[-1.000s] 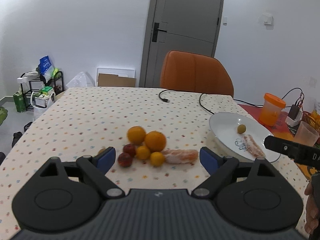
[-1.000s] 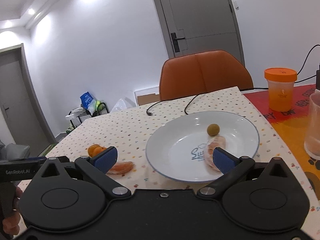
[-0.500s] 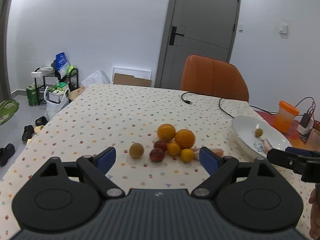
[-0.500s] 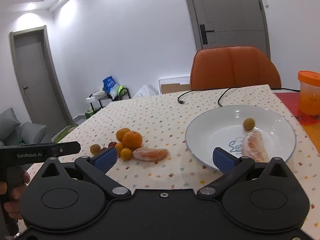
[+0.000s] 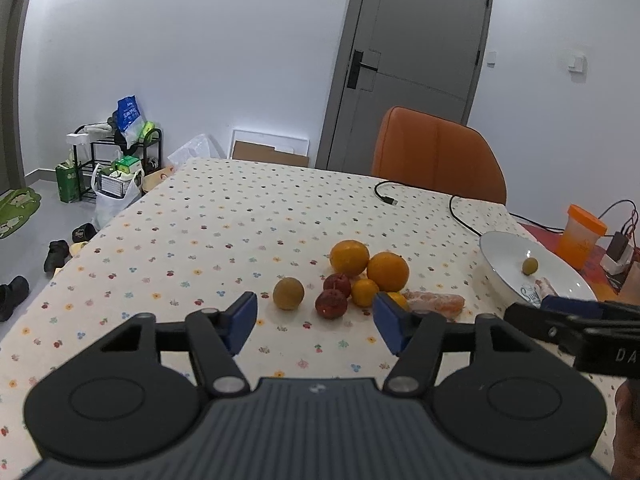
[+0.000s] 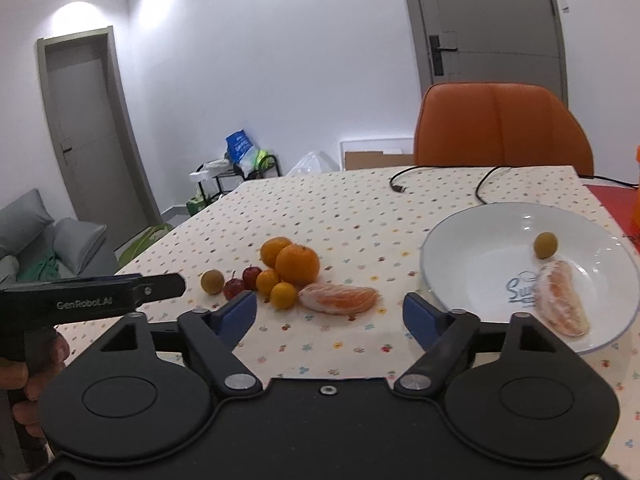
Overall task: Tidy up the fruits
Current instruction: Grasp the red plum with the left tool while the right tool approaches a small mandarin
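Left gripper (image 5: pixel 316 322): hovering above the near part of the table, blue-padded fingers spread apart, gripping nothing.
Right gripper (image 6: pixel 330 316): hanging over the cloth with its fingers standing wide apart and empty, just short of the loose segment.
Loose orange segment (image 6: pixel 339 299): lying on the dotted tablecloth (image 6: pixel 360 216), between the fruit cluster and the plate.
Fruit cluster: sitting mid-table; two small oranges (image 6: pixel 284 295), two red fruits (image 5: pixel 331 304) and a brownish round fruit (image 5: pixel 288 293) are resting in front of two big oranges (image 6: pixel 297 264).
White plate (image 6: pixel 472 280): sitting to the right of the cluster, holding a second orange segment (image 6: pixel 562 299) and a small green fruit (image 6: pixel 545 245), slightly apart.
Black cable (image 6: pixel 440 178): trailing across the far cloth.
Orange chair (image 6: pixel 500 128): standing behind the table's far edge.
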